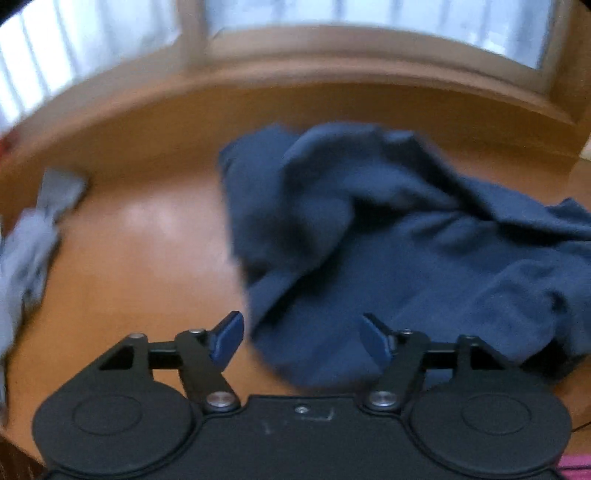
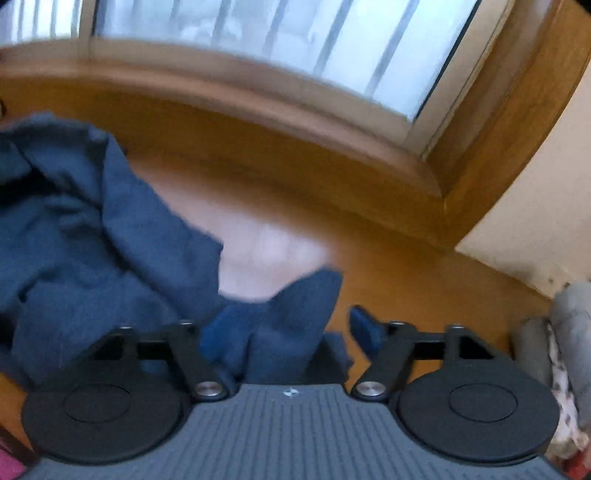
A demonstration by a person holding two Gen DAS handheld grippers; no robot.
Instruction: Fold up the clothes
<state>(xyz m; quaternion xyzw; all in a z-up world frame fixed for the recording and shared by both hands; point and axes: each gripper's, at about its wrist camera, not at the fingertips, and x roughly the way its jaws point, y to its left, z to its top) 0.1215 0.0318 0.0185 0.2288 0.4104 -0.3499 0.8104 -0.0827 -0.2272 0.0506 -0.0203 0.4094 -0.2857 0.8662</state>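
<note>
The left gripper [image 1: 301, 338] has its jaws apart over the near edge of the crumpled dark blue cotton garment [image 1: 388, 240], gripping nothing. The right gripper [image 2: 288, 332] has its jaws apart too, with a corner of the garment standing loose between them. The garment lies on the orange-brown wooden surface [image 1: 147, 240], below the window [image 1: 369, 14].

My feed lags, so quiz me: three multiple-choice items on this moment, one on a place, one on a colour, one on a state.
1. Where does the crumpled garment lie?
A. on the wooden surface
B. on the window sill
C. in a basket

2. What colour is it?
A. red
B. dark blue
C. white

3. How does the left gripper stand?
A. shut on the cloth
B. shut on nothing
C. open

Answers:
1 A, wood shows all round the heap.
2 B, both views show navy cloth.
3 C, its fingers stand apart and press on nothing.
</note>
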